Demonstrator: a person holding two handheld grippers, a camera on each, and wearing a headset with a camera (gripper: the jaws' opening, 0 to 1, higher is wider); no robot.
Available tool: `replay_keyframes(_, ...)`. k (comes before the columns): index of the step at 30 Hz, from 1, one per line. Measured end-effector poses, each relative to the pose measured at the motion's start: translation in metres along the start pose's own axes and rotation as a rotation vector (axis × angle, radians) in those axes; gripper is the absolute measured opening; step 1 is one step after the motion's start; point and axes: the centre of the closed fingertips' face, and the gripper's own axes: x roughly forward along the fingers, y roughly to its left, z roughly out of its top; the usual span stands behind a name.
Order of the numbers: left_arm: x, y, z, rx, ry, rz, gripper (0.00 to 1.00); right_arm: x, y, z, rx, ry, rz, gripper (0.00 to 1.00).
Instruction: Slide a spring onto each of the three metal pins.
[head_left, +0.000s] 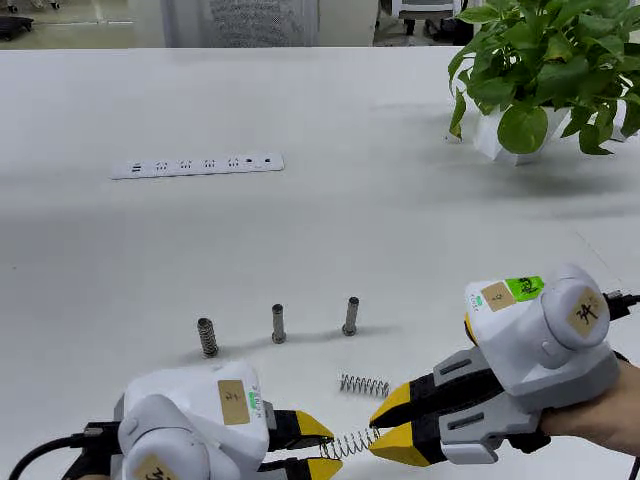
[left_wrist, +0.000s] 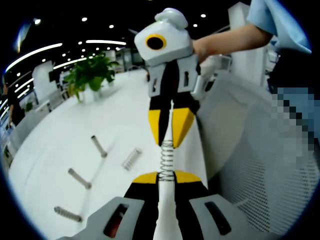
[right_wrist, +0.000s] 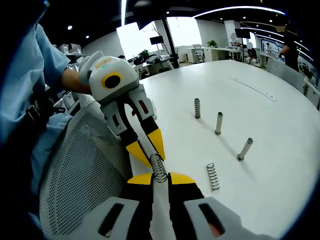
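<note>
Over table (head_left: 400, 200), spring (head_left: 348, 442) held by left gripper (head_left: 322, 452), right gripper (head_left: 385, 430)

The right gripper (right_wrist: 161, 178) is pinching one end of a spring (right_wrist: 158, 167) between its yellow tips. The left gripper (right_wrist: 149, 149) is facing it from the left, clamping the other end. A loose spring (right_wrist: 213, 176) is lying flat on the white table (right_wrist: 280, 165) just beside them. Farther off, three pins are standing upright in a row. The far pin (right_wrist: 197, 108) is wearing a coil, while the middle pin (right_wrist: 218, 123) and near pin (right_wrist: 245, 149) are standing bare.
</note>
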Motion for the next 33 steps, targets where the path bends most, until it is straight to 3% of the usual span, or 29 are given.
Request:
replay_keyframes(2,0.002,0.0,-0.002,-0.004,0.014,0.0,0.1,-0.001,0.002,0.003,-0.016,0.008,-0.003,0.12)
replay_keyframes(18,0.006,0.0,0.002,-0.048,0.01,0.011,0.09,-0.002,0.006,0.021,-0.174,0.089,-0.052,0.12)
replay_keyframes(27,0.005,0.001,0.001,-0.06,0.002,0.021,0.09,-0.002,0.004,0.02,-0.2,0.109,-0.045,0.12)
replay_keyframes(30,0.006,0.0,0.004,-0.052,-0.008,0.021,0.09,-0.004,0.003,0.023,-0.207,0.109,-0.039,0.21)
replay_keyframes(33,0.006,-0.001,0.009,-0.043,-0.021,0.016,0.09,-0.004,0.005,0.024,-0.226,0.118,-0.024,0.2)
